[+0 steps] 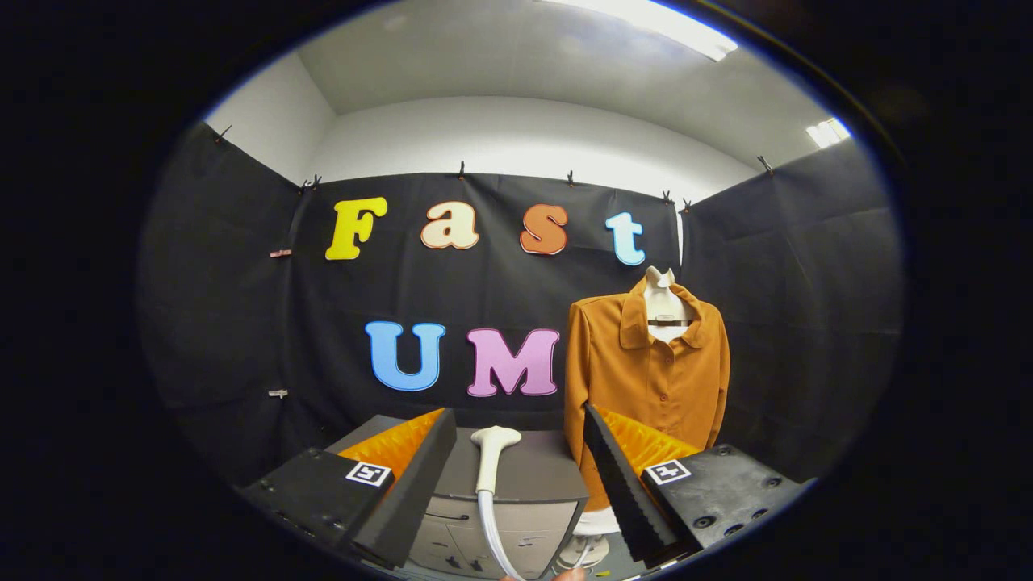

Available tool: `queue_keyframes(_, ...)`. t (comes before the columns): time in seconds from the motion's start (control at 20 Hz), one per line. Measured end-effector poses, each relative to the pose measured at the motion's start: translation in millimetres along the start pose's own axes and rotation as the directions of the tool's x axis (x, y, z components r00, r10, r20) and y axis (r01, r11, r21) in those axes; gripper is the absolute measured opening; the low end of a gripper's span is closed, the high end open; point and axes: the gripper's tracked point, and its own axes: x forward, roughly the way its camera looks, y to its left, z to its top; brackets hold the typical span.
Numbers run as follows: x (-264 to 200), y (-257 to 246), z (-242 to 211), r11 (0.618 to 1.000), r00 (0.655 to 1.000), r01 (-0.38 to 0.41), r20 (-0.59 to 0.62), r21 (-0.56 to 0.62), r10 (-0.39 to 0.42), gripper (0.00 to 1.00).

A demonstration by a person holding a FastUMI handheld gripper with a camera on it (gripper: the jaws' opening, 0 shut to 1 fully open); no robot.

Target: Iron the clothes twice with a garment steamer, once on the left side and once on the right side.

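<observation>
Black cloth booth wall behind. Item: white garment steamer head (494, 452) with hose, upright on grey cabinet (533, 472), between my fingers, untouched. Item: rust-orange button-front shirt (637, 379) on pale mannequin, beyond my right finger. My gripper (516, 460): fingers spread wide, holding nothing.

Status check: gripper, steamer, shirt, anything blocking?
Gripper open, holding nothing. Steamer head upright between the fingers, on its hose over the grey cabinet, not gripped. Orange shirt on mannequin beyond, right. Nothing in the way.
</observation>
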Motion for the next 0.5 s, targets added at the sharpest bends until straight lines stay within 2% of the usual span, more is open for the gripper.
queue_keyframes(0.5,-0.7,11.3,-8.0,1.000,1.000,-0.005,-0.019,-0.009,0.004,0.98)
